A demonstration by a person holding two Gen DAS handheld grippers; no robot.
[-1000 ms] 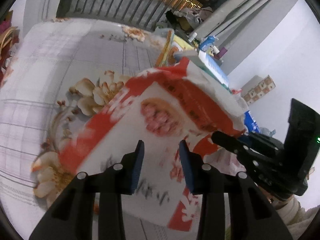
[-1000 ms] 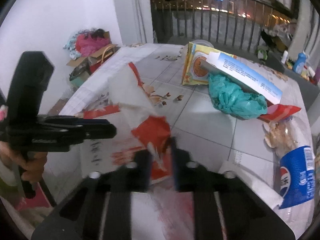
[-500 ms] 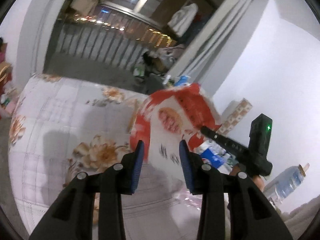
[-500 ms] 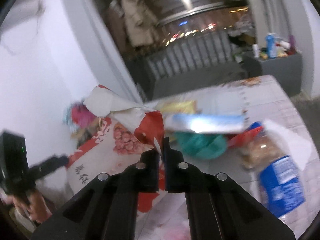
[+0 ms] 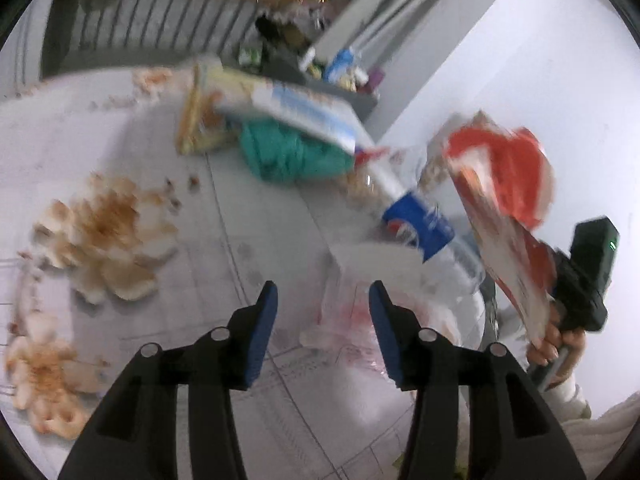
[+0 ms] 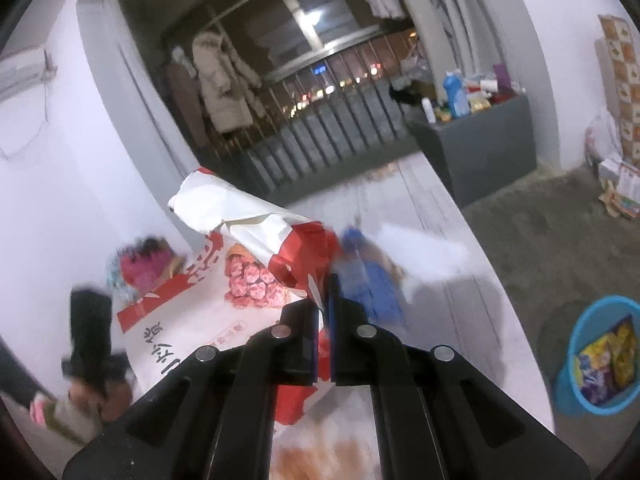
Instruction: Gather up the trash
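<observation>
**Red-and-white bag lifted in the right gripper, left gripper spread over the table**

The white floral-patterned tablecloth (image 5: 132, 152) covers the table and carries most of the litter. The large red-and-white printed plastic bag (image 6: 244, 264) hangs in the air off the table's edge, its crumpled top edge pinched between the closed fingers of the right gripper (image 6: 324, 300); the left wrist view shows the same bag at far right, beside the hand holding that gripper. A round blue plastic bin (image 6: 568, 384) stands on the grey floor to the right of the table, with colourful wrappers inside. On the table lie a crumpled teal plastic bag (image 5: 288, 152), a flat white-and-blue carton (image 5: 304, 112) resting across it, and a clear bottle with a blue label (image 5: 420, 228) nearby. The left gripper (image 5: 323, 320) hovers above a thin clear wrapper (image 5: 344, 320), its blue-padded fingers set apart and holding nothing.
</observation>
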